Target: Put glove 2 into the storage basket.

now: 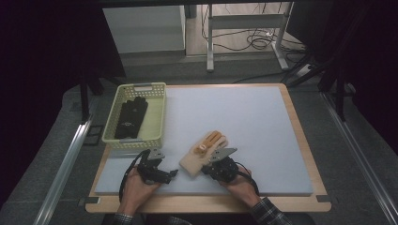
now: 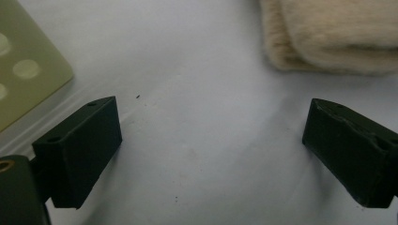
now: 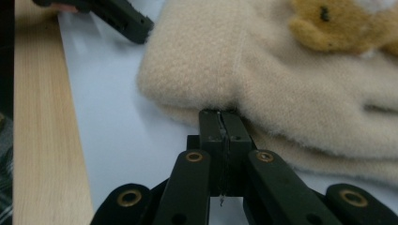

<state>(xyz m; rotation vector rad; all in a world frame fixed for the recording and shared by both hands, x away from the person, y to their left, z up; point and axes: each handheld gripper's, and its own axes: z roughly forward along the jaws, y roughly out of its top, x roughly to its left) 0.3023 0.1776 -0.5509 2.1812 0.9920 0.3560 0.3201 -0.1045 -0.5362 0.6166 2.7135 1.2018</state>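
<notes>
Desk (image 1: 263, 117): white mat over a wooden top.
Basket (image 1: 159, 117): pale green, at 10 o'clock, holding black gloves (image 1: 130, 117).
Cream glove (image 1: 202, 152): at 6 o'clock, near front edge.
Right tongs (image 3: 220, 122): closed, pinching the cream glove's cuff.
Left tongs (image 2: 211, 145): wide apart, holding nothing.

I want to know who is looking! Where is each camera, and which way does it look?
High view: above the table, looking forward and down; both hands and forearms show, plus basket and glove.
Left gripper view: on the left tongs, looking along their open jaws at the table.
Right gripper view: on the right tongs, jaws together at the glove's edge.
All three share the glove.
</notes>
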